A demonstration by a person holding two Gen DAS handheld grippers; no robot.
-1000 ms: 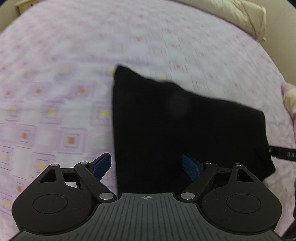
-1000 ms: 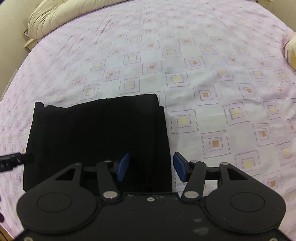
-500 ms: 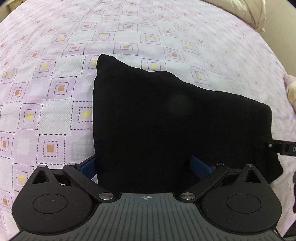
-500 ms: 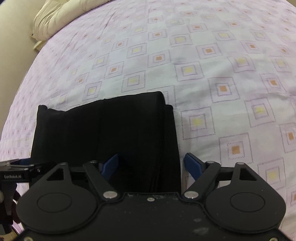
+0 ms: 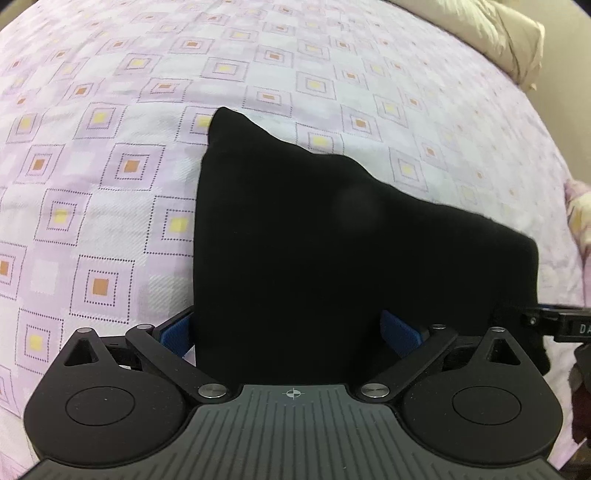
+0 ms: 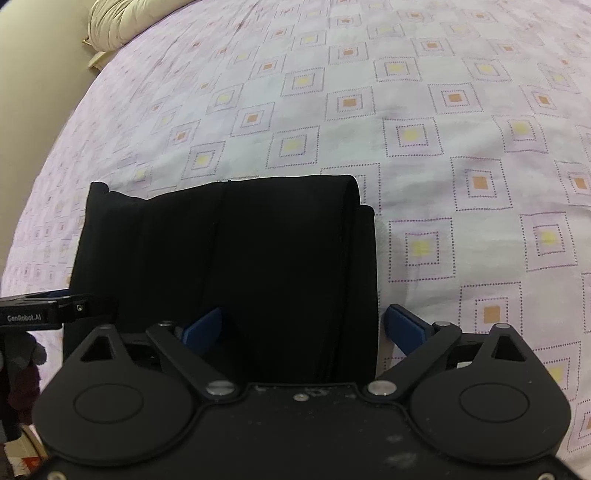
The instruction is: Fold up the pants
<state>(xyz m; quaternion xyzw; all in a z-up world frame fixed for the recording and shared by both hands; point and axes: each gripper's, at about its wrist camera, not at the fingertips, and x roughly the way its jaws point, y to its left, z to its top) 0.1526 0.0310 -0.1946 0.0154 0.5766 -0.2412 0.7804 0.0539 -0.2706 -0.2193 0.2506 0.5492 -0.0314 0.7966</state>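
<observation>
Lilac bedsheet (image 5: 110, 192) with a repeating pattern of dotted squares covers the bed on which the work takes place. A beige pillow (image 5: 517, 40) lies at the far edge of the bed; in the right wrist view it appears at the upper left (image 6: 122, 22).

The black pants (image 5: 332, 251) lie folded into a compact stack on the bedsheet, directly ahead of both grippers.

Left gripper (image 5: 291, 334): jaws spread wide. The left blue pad (image 5: 177, 334) sits just outside the left edge of the pants; the right pad sits over the fabric. The near left corner of the stack lies between the jaws. Contact with the fabric cannot be determined.

Right gripper (image 6: 303, 326): jaws spread wide. The left blue pad (image 6: 203, 326) sits over the fabric; the right pad sits just outside the right folded edge, above the bedsheet. In this view the pants (image 6: 240, 258) show layered folds along the right edge.

Each gripper appears at the side margin of the other view, near the near edge of the stack.
</observation>
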